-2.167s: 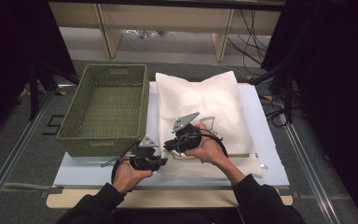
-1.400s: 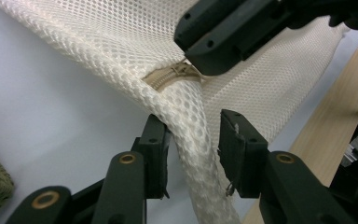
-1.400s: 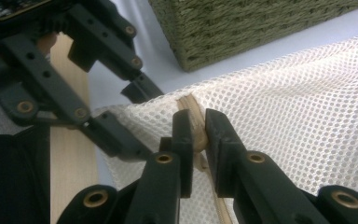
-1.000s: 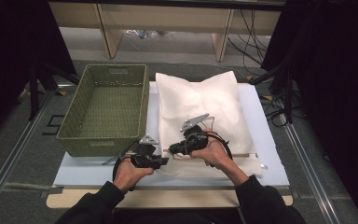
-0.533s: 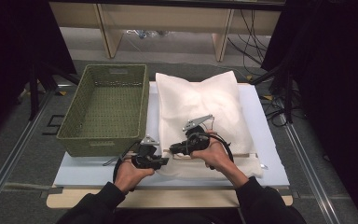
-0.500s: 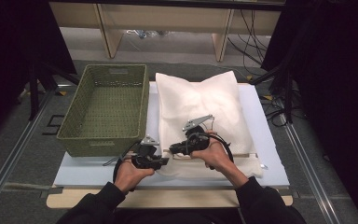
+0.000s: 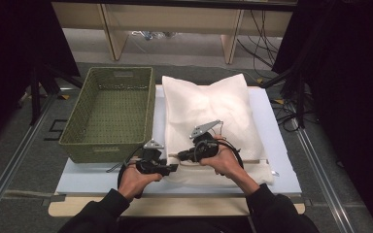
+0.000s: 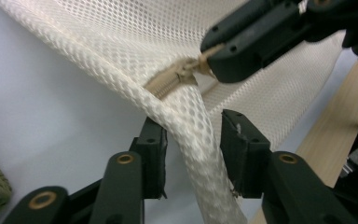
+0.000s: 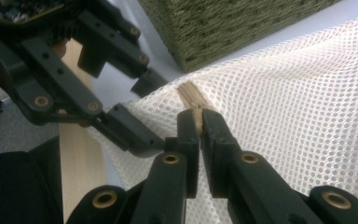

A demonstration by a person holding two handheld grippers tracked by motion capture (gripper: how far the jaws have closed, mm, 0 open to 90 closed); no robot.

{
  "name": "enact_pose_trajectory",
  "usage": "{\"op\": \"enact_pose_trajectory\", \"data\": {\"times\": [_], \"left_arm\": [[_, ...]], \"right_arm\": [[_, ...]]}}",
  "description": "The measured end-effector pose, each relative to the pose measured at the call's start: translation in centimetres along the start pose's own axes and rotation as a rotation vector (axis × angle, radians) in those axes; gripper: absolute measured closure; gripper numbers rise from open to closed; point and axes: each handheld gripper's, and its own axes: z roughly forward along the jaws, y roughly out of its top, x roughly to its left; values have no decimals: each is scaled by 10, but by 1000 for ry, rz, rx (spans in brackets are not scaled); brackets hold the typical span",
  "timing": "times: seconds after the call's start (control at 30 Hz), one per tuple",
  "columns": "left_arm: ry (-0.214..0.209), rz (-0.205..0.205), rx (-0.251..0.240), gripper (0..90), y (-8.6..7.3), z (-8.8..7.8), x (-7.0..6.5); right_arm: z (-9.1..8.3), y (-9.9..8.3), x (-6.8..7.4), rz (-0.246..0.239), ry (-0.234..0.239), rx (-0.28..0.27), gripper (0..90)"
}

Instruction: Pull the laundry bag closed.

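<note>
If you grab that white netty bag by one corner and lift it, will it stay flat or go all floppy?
Probably floppy: the white mesh bag already bends into a soft fold between the left gripper's jaws. It likely weighs little, being open netting. The right gripper pinches the zipper pull, so the mesh may sag from there.

**Both grippers meet low at the near edge**

The person's forearms, in dark sleeves, come in from below and angle toward each other. The left hand (image 7: 135, 178) holds the left gripper (image 8: 193, 151) with its jaws parted, one on either side of a fold of mesh. The right hand (image 7: 225, 161) holds the right gripper (image 9: 200, 122) pointing leftward at the other, jaws pinched together on a small tan tab.
</note>
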Motion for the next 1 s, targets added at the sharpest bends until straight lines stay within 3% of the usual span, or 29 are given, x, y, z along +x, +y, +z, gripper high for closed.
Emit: {"op": "enact_pose_trajectory", "data": {"times": [0.13,0.23,0.27,0.33,0.4,0.53,0.63,0.67,0.7,0.73,1.0], "left_arm": [[-11,1,-17,600,1,-1,0],[1,44,3,693,2,-3,0],[-3,55,7,740,2,-2,-2],[9,91,29,772,2,-2,-4],[20,101,29,790,2,-2,-5],[-3,73,24,781,2,-2,-3],[-24,14,0,624,2,-4,-3],[-39,15,7,614,3,-6,-2],[-61,-27,-8,601,3,-7,-4],[-47,-14,-11,583,4,-9,-1],[-67,-67,-16,608,8,-10,7]], "right_arm": [[1,-1,-1,-10,5,10,870],[0,-1,-3,-2,12,3,869],[-1,-1,-2,22,8,3,868],[1,-1,-3,1,11,-9,869],[3,-1,-3,-5,9,-8,870],[2,0,-1,-11,-4,-14,880],[1,-1,-1,-2,-8,-19,881],[1,-1,-1,-10,-11,-21,881],[1,-1,-1,-13,-9,-13,881],[1,-1,-1,-20,-9,-15,881],[1,-1,-1,-24,-11,-9,881]]}}
